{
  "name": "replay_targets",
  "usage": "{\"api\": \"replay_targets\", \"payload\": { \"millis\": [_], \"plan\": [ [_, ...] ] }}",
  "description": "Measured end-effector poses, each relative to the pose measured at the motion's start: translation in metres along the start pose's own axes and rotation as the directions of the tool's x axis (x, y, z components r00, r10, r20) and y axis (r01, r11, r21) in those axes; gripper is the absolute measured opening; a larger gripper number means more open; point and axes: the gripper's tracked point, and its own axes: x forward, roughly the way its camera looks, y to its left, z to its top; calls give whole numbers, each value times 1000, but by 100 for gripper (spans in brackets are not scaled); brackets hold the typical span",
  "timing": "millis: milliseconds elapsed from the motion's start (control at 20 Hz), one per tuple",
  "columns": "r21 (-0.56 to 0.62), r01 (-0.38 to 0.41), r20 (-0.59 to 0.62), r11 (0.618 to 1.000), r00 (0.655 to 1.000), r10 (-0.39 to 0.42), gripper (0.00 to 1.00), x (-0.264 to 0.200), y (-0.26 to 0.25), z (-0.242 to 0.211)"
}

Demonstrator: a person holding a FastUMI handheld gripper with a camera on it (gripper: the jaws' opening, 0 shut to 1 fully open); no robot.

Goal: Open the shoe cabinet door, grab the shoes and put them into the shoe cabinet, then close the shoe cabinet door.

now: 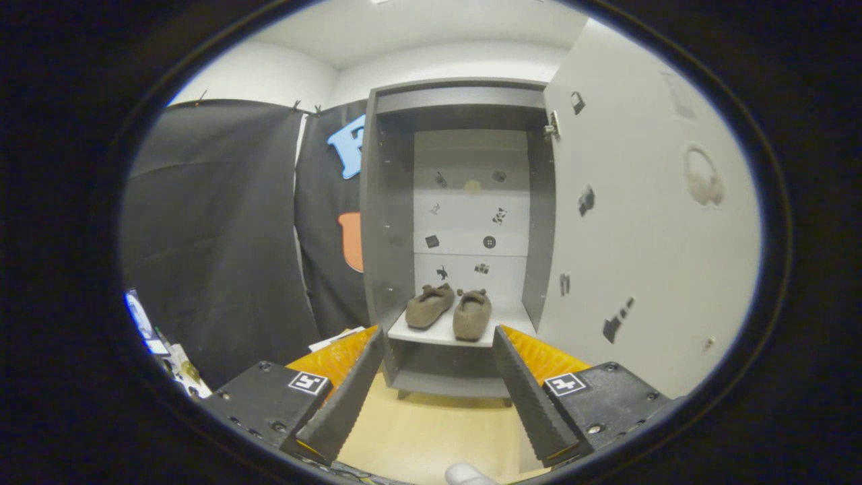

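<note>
Pale floor [431, 431], open shoe cabinet [387, 236], shoes [450, 308] on shelf beyond tool [438, 340], spread wide, empty

We see two shoes [450, 310] on one shelf [441, 333]. There is one cabinet [387, 202] with one door [640, 222]. We count two fingers [343, 397], spread apart with nothing between.

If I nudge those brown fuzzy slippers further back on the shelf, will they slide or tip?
The brown fuzzy slippers look soft and low, so they will probably flex and drag rather than tip. The smooth white shelf should let them slide, though the left one lies angled and may turn. The gripper fingers are open, short of the shelf.
</note>
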Motion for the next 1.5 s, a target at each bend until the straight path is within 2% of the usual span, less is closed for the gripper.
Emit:
{"api": "replay_targets", "payload": {
  "millis": [200, 400, 600, 750, 900, 1050, 1350, 1500],
  "plan": [
    [14, 32, -7, 999, 999, -32, 100, -68, -42, -12],
    [24, 111, 14, 994, 994, -111, 100, -121, -99, -12],
    [68, 184, 32, 981, 982, -187, 100, -142, -166, -10],
    [101, 197, 28, 975, 979, -201, 100, -143, -213, -14],
    [116, 173, 11, 978, 984, -175, 100, -129, -251, -15],
    [115, 101, 1, 988, 995, -102, 100, -106, -265, -15],
    [79, -78, -5, 994, 997, 79, 99, -79, -247, -13],
    [61, -107, -8, 992, 994, 108, 98, -76, -241, -10]
  ]
}}
